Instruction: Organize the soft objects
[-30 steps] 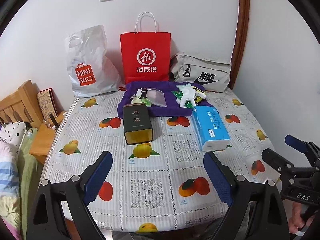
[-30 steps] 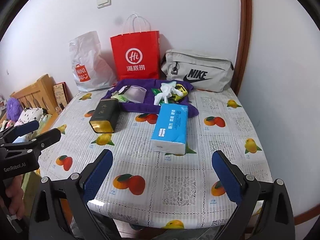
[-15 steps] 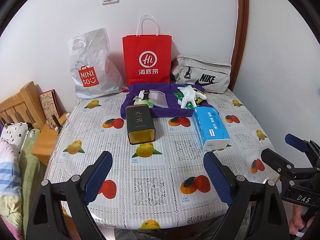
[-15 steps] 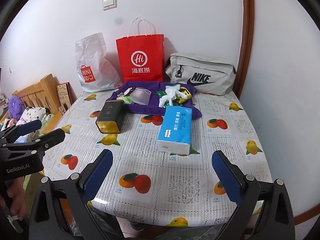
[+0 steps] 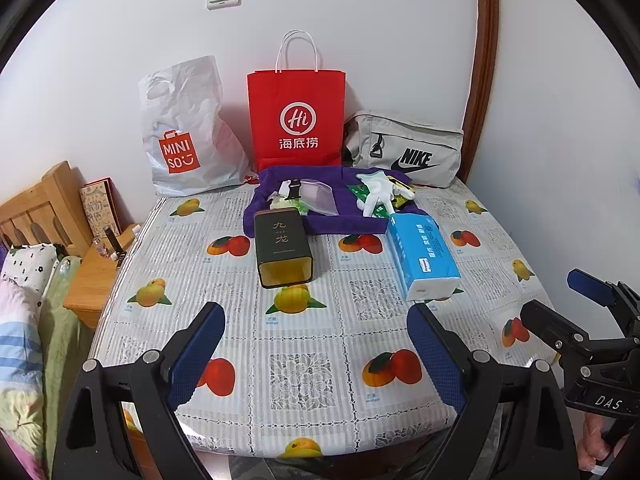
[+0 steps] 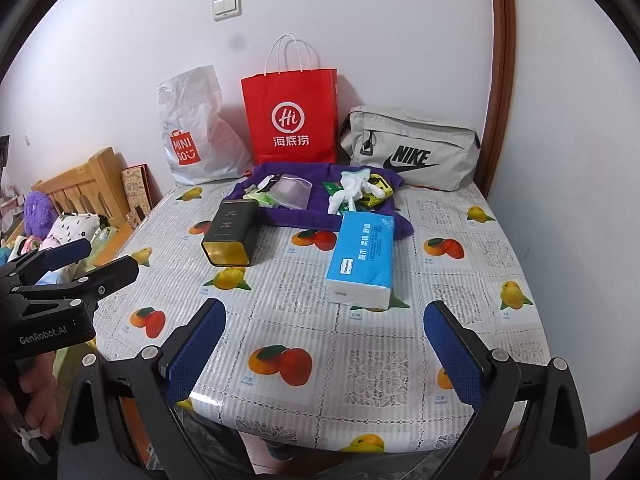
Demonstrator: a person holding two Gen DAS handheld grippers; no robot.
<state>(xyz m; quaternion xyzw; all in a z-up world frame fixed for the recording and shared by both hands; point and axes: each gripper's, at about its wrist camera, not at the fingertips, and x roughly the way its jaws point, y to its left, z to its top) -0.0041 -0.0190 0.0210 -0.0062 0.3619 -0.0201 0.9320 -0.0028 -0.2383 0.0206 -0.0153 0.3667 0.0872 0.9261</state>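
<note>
The blue tissue pack [image 6: 362, 256] lies on the fruit-print tablecloth [image 6: 360, 360], its far end touching the purple towel [image 6: 288, 218] heaped with white gloves [image 6: 352, 188]. Both the left gripper [image 5: 316, 356] and right gripper [image 6: 320, 354] hover wide open and empty at the near edge. A careless reach could snag the towel or nudge the dark tea tin [image 6: 232, 232] near the pack.

My table [image 5: 312, 344] wears a fruit-print cloth. On it: tin [image 5: 283, 248] dead centre, tissue pack [image 5: 423, 251] at three o'clock, purple towel [image 5: 340, 222] at twelve, three bags [image 5: 296, 120] beyond it along the wall.
</note>
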